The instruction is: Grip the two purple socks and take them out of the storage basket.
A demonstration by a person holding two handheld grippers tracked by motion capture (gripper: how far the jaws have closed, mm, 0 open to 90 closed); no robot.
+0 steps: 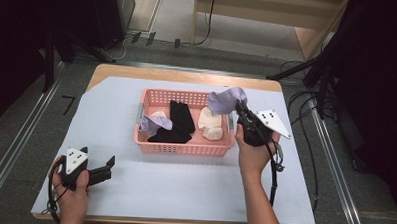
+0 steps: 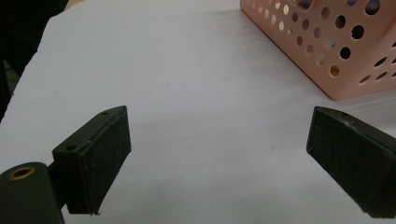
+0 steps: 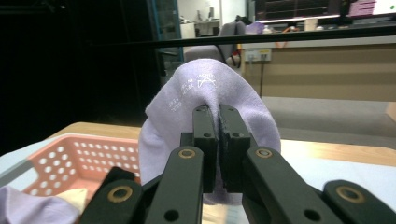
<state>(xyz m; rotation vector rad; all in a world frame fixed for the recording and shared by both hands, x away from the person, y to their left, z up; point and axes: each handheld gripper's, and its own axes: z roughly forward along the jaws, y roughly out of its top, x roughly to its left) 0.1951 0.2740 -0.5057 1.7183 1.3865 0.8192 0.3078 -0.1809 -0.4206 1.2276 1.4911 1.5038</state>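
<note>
A pink perforated basket (image 1: 185,144) sits mid-table and holds a lilac sock (image 1: 156,123), black socks (image 1: 180,117) and cream socks (image 1: 210,125). My right gripper (image 1: 240,107) is lifted by the basket's right rim, shut on another lilac sock (image 1: 227,99). In the right gripper view that lilac sock (image 3: 243,105) drapes over the closed jaws (image 3: 217,112). My left gripper (image 1: 109,164) rests low on the table's front left, open and holding nothing. In the left gripper view its pads (image 2: 100,158) stand wide apart over the white sheet, the basket (image 2: 345,70) at upper right.
A white sheet (image 1: 184,186) covers the wooden table (image 1: 178,74). Cables run on the floor (image 1: 307,103) to the right and behind the table. Dark stands flank both sides.
</note>
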